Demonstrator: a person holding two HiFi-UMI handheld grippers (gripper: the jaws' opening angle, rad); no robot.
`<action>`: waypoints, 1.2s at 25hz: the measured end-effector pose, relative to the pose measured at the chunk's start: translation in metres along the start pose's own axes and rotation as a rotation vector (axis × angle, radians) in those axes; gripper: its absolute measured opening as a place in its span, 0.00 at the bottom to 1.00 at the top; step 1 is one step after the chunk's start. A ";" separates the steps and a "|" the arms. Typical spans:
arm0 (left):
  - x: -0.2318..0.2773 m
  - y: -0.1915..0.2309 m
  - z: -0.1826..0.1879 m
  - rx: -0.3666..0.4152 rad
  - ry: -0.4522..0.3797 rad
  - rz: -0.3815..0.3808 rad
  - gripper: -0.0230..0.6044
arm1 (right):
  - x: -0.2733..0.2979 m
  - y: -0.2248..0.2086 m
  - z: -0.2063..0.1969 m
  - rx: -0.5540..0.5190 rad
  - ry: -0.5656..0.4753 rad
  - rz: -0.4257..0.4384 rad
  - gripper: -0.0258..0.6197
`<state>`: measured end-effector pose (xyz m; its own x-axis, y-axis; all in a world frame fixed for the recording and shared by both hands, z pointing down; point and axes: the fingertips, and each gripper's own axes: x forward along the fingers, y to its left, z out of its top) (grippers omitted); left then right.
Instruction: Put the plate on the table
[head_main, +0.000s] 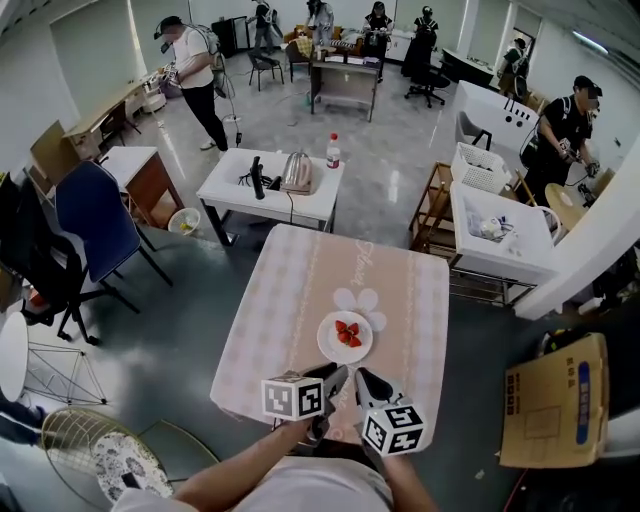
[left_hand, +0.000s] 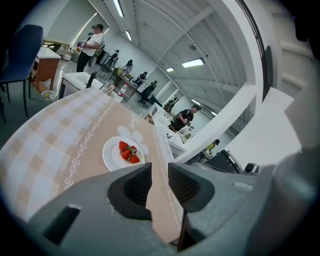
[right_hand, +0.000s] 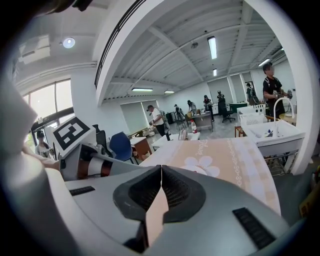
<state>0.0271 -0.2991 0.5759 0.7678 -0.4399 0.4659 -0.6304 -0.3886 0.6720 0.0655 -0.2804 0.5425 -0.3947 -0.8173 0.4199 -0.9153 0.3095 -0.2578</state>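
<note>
While plate sits on checked tablecloth | left hand-held gripper released | right hand-held gripper clenched, empty | people behind

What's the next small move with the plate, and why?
Likely none for the plate itself: just draw both grippers back. The plate, with strawberries on it, already sits flat on the table, apart from both grippers. The left gripper has its jaws apart with nothing between them; the right gripper is shut and empty.
</note>
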 end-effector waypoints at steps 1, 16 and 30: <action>-0.005 -0.002 -0.001 0.007 -0.006 -0.003 0.20 | -0.002 0.004 0.001 -0.004 -0.003 -0.003 0.05; -0.079 -0.019 -0.026 0.223 -0.060 -0.041 0.10 | -0.030 0.075 -0.020 -0.020 -0.025 -0.015 0.05; -0.118 -0.028 -0.035 0.394 -0.141 -0.039 0.05 | -0.051 0.113 -0.029 -0.082 -0.050 -0.001 0.05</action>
<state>-0.0422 -0.2075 0.5222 0.7858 -0.5146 0.3432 -0.6181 -0.6749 0.4031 -0.0201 -0.1902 0.5173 -0.3915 -0.8402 0.3751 -0.9198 0.3460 -0.1850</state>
